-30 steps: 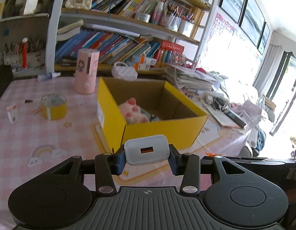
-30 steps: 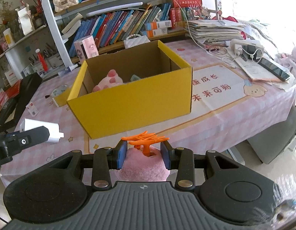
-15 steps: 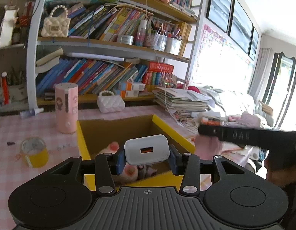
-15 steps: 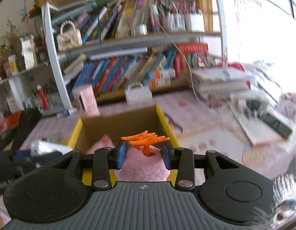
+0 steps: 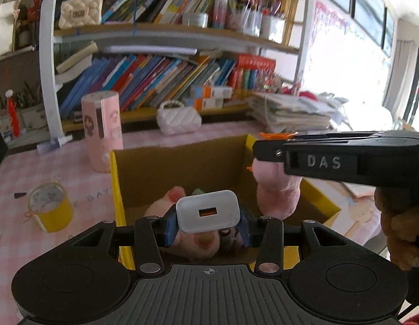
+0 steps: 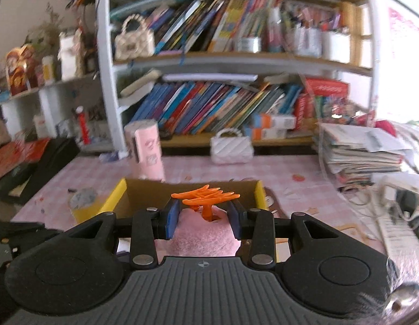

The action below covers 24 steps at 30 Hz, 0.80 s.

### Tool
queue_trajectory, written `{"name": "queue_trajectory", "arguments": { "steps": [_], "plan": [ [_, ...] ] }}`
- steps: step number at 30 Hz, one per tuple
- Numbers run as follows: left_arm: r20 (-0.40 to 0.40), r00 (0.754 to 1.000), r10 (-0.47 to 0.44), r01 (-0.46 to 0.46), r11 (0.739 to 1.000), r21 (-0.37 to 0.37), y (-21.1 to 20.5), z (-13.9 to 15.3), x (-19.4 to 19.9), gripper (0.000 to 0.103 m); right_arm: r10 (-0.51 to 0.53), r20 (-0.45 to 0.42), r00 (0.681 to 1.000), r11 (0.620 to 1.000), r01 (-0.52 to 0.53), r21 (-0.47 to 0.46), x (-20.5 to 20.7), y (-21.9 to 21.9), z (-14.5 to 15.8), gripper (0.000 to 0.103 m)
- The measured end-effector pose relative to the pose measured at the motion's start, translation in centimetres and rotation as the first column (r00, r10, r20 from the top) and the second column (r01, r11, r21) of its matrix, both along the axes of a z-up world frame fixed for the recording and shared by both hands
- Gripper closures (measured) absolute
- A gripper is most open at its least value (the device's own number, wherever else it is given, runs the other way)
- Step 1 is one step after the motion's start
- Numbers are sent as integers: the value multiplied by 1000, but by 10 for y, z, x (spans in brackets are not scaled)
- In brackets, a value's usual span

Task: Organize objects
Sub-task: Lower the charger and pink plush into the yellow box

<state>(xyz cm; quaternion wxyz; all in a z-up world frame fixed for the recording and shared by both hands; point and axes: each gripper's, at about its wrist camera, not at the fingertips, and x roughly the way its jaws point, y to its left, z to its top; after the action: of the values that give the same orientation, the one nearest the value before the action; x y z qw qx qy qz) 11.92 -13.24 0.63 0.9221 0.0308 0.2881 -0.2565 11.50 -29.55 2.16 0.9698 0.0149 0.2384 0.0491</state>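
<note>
My left gripper is shut on a white USB charger, held over the near edge of the open yellow cardboard box. A pink plush with red toe pads lies inside the box. My right gripper is shut on a pink plush toy with an orange plastic top. In the left wrist view that toy hangs over the box's right side, under the right gripper's black body. The box sits just beyond the right fingertips.
A pink cylindrical holder and a white quilted purse stand behind the box. A yellow tape roll lies to its left. Paper stacks, cables and a power strip crowd the right. Bookshelves back the table.
Both grippers have moved forward from the table's near edge to above the box, each keeping its object. The right gripper now shows in the left wrist view, over the box's right side.
</note>
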Motion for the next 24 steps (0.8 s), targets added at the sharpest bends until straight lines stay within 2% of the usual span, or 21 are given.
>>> {"name": "queue_trajectory", "arguments": {
  "steps": [7, 14, 24],
  "plan": [
    [-46, 999, 16, -12, 997, 77, -14, -15, 14, 60, 78, -111, 991, 996, -82, -30, 32, -1, -27, 67],
    [-90, 996, 25, -16, 994, 106, -20, -25, 22, 60, 134, -216, 967, 988, -146, -41, 52, -1, -49, 67],
    [-104, 994, 14, -3, 994, 110, -26, -29, 24, 60, 201, -249, 948, 974, -220, -50, 61, 0, -56, 67]
  ]
}}
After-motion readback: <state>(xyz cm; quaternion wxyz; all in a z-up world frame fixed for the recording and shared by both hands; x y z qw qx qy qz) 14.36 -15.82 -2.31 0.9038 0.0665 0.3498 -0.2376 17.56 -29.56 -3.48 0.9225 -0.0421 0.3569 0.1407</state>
